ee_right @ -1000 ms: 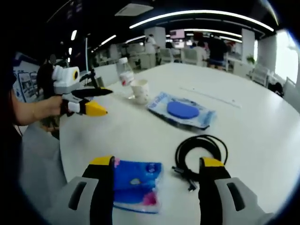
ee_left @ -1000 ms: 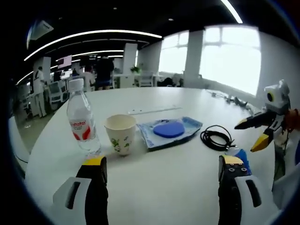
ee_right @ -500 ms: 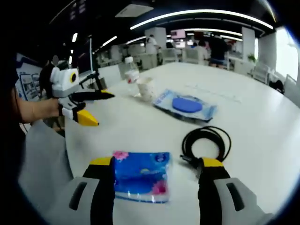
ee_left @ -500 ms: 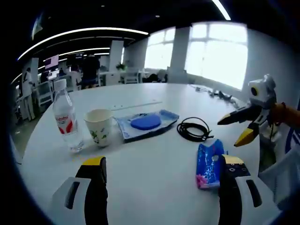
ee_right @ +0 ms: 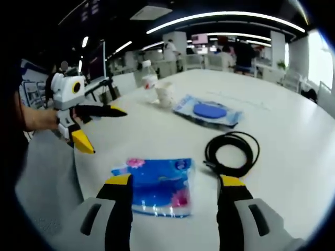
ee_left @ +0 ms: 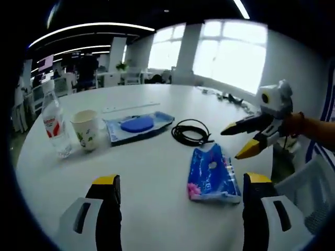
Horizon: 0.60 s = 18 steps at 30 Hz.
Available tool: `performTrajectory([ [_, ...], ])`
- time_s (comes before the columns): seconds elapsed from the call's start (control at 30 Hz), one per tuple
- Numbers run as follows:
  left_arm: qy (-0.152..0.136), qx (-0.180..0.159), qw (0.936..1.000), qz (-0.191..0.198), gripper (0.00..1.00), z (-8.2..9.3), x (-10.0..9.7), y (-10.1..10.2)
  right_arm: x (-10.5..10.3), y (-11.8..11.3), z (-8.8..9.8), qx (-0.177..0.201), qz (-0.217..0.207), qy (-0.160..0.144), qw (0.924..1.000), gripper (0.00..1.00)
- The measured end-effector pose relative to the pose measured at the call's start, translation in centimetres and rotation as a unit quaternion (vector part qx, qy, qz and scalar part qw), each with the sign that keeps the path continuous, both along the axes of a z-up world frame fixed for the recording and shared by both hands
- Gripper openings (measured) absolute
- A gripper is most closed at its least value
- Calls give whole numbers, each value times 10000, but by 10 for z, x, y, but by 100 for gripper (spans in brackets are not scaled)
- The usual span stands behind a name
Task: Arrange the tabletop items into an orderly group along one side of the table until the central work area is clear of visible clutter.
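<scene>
Right gripper view, tissue pack (ee_right: 159, 186) between open fingers (ee_right: 119, 189)

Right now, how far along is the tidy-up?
Early. Already lined up: the water bottle, paper cup and blue pouch sit in a row. In hand: nothing; the left gripper and the right gripper are both open, the right one framing the tissue pack. Left: the tissue pack and the black cable coil sit apart from the row.

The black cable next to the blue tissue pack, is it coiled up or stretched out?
Coiled. The black cable lies in a round loop on the white table, beside the blue tissue pack, its end tucked against the loop.
</scene>
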State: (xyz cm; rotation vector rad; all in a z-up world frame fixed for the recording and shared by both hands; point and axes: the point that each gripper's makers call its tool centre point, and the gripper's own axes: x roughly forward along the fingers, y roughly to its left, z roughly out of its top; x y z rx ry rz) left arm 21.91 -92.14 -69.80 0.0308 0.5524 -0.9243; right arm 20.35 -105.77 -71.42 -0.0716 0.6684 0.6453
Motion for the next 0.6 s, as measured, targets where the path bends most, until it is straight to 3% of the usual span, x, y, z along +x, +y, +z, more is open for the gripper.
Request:
performTrajectory([
  [0.27,297,-21,9995,-141,94,-9,-20,-10,-7,-5,-12,-111,-41,11,9999,54],
  [0.5,700,157,9973,140,85,-25,-31,-11,-8,-6,-20,-343,-65,-82,9994,48],
  [0.6,705,224,9971,184,82,-28,-36,-13,-10,-6,-23,-448,-8,-126,9989,45],
])
